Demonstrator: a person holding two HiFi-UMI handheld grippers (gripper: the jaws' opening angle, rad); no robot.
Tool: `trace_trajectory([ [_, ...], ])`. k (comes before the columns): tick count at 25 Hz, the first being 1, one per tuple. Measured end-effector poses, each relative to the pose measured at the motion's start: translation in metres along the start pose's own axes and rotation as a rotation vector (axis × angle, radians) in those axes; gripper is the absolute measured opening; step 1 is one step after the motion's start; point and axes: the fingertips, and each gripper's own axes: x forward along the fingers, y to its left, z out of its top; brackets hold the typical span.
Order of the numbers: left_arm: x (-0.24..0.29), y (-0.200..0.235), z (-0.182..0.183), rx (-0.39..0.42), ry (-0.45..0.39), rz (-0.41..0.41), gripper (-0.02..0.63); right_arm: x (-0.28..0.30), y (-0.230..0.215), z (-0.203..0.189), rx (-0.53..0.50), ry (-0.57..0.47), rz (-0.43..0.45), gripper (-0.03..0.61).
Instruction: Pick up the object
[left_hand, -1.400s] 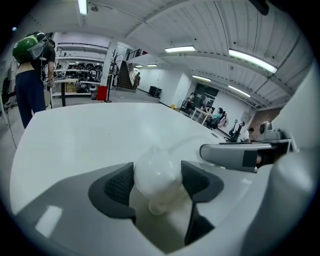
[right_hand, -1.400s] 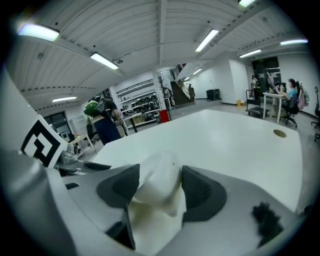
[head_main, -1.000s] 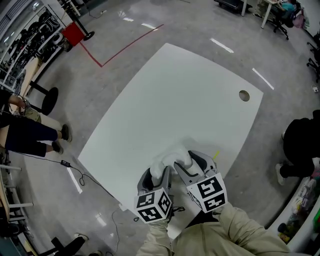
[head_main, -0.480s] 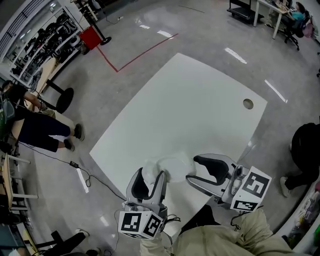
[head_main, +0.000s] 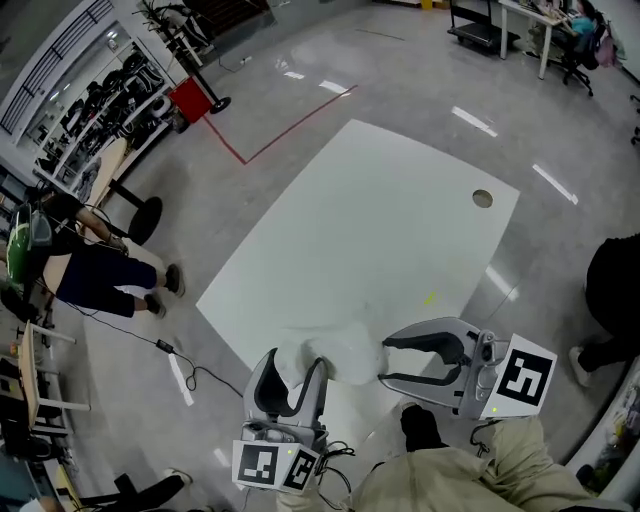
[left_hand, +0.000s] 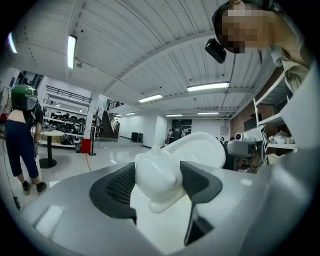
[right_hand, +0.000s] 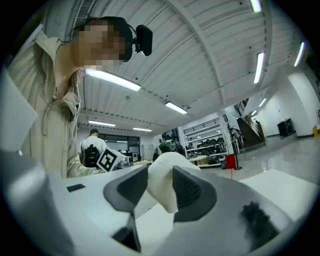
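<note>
A smooth white lumpy object (head_main: 340, 357) lies near the front edge of the white table (head_main: 380, 220). My left gripper (head_main: 293, 363) comes at it from below, and in the left gripper view the object (left_hand: 156, 176) sits squeezed between both dark pads (left_hand: 116, 191). My right gripper (head_main: 383, 361) reaches in from the right, pointing left. Its jaws are closing, and in the right gripper view another part of the object (right_hand: 161, 186) fills the gap between them, touching both pads (right_hand: 189, 192).
A round hole (head_main: 483, 198) sits near the table's far right corner and a small yellow mark (head_main: 431, 297) lies close to my right gripper. A person (head_main: 90, 272) stands on the floor to the left, near a cable (head_main: 180, 362). Another person (head_main: 612, 290) is at the right.
My right gripper moved from beside the left one out to the right and turned to point left, and its jaws narrowed onto the object. My left gripper stayed on the object.
</note>
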Motion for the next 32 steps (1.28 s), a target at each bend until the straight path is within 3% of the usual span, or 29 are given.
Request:
trace_trajectory([
  [9,-0.100,-0.032,0.009,0.040,-0.113,-0.095,0.287,-0.021,0.116,0.004,-0.148,0.080,0.071,0.111],
  [11,-0.127,-0.044,0.014,0.018,-0.160,-0.124,0.285,-0.030,0.141,0.010,-0.152,0.046,0.073,0.085],
  [12,-0.141,-0.050,0.016,0.004,-0.181,-0.138,0.285,-0.034,0.154,0.013,-0.156,0.024,0.068,0.023],
  [13,-0.155,-0.055,0.017,-0.007,-0.199,-0.148,0.285,-0.038,0.168,0.015,-0.163,0.005,0.062,0.002],
  [21,-0.276,-0.097,0.020,-0.034,-0.263,-0.164,0.282,-0.063,0.294,0.021,-0.192,-0.062,0.040,0.002],
  [27,-0.316,-0.114,0.039,0.014,-0.319,-0.178,0.281,-0.073,0.329,0.030,-0.211,-0.108,0.015,0.002],
  [32,-0.321,-0.130,0.051,-0.043,-0.365,-0.212,0.281,-0.091,0.324,0.038,-0.230,-0.097,-0.022,0.002],
])
